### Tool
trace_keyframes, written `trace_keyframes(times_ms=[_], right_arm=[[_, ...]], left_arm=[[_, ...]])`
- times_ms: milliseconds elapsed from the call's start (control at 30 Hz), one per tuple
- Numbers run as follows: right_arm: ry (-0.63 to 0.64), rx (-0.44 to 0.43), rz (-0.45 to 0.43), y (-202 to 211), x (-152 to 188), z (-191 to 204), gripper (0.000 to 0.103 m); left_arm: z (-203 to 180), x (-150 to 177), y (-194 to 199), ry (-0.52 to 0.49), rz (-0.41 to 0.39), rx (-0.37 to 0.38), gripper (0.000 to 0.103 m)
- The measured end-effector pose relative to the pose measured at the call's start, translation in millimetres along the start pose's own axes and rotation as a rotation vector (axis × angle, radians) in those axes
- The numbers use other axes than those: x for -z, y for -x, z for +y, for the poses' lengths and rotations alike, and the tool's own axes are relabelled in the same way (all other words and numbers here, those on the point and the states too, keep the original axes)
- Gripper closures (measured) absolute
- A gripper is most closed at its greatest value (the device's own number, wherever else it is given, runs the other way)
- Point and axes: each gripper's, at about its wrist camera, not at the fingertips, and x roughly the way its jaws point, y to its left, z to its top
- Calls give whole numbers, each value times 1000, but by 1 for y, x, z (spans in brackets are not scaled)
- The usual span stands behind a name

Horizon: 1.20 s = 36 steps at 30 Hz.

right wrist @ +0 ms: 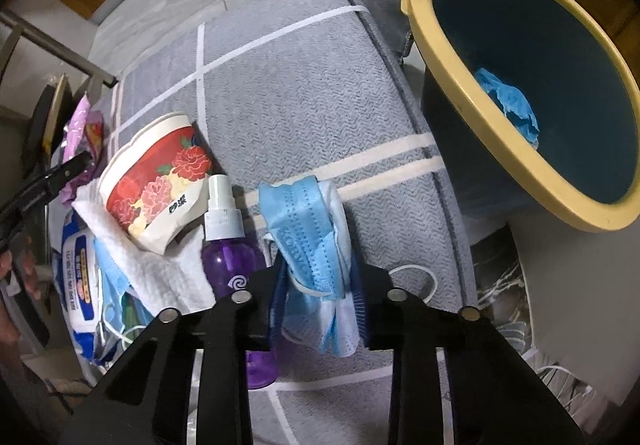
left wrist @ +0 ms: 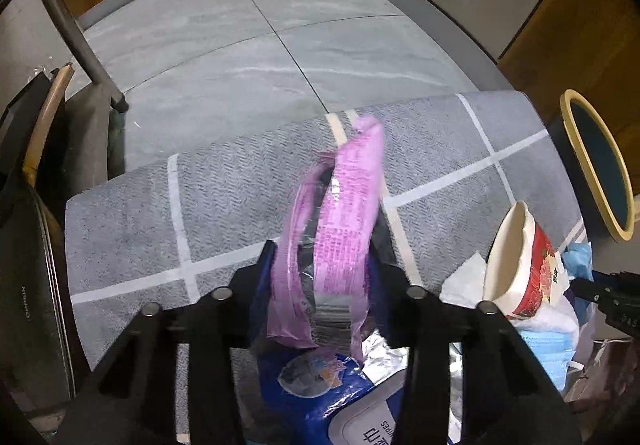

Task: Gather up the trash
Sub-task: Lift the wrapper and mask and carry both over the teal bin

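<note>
both grippers have something pinched, so the step in hand looks like lifting clear and carrying to the bin (right wrist: 516, 93), the yellow-rimmed blue one sitting at about 2 o'clock in the right wrist view, just off the edge of the grey mat (right wrist: 304, 93). my tip: lift straight up first so nothing drags the spray bottle (right wrist: 226, 241) or the floral paper cup (right wrist: 156, 177) along, and watch the mask's loose ear loop trailing at 4 o'clock.

the right gripper (right wrist: 320, 297) is narrowed down on a blue face mask (right wrist: 312, 233), pads pressing the bunched fabric, most of it sticking out toward 12 o'clock. the left gripper (left wrist: 320, 277) is partly closed around a crinkly pink wrapper (left wrist: 340, 221). it's pinched low, so the top flops up toward 1 o'clock, and the grip is probably a bit slippy. a blue wipes pack (left wrist: 340, 397) lies right under it at 6 o'clock. the bin already has something blue inside.
</note>
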Motion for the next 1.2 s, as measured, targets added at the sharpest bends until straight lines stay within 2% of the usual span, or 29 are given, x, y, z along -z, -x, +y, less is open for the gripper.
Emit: trace_keyframes(times_ms=[67,167,333,467,833,1200], right_arm=[[4,-4,-8,2,-1,1,81],[15,-6,-31,8,-2,3,83],[24,-5,-98,27,-8,6,84],[43,-4,-165,47,-14,8,84],[46,-2,-356,108,-33,0,84],[8,63,-474,143,-45,-32,84]], left_arm=[[-1,-1,0,-6,-2,-2,76],[-2,-3,4,-2,-11,4,85],[-13,-8,26,-38,-83,-52,86],[-23,-16,46,-51,-147,-52,86],[-62,-25,84,-104,-247,18,86],[-93,-27,109,-153,-308,98,86]])
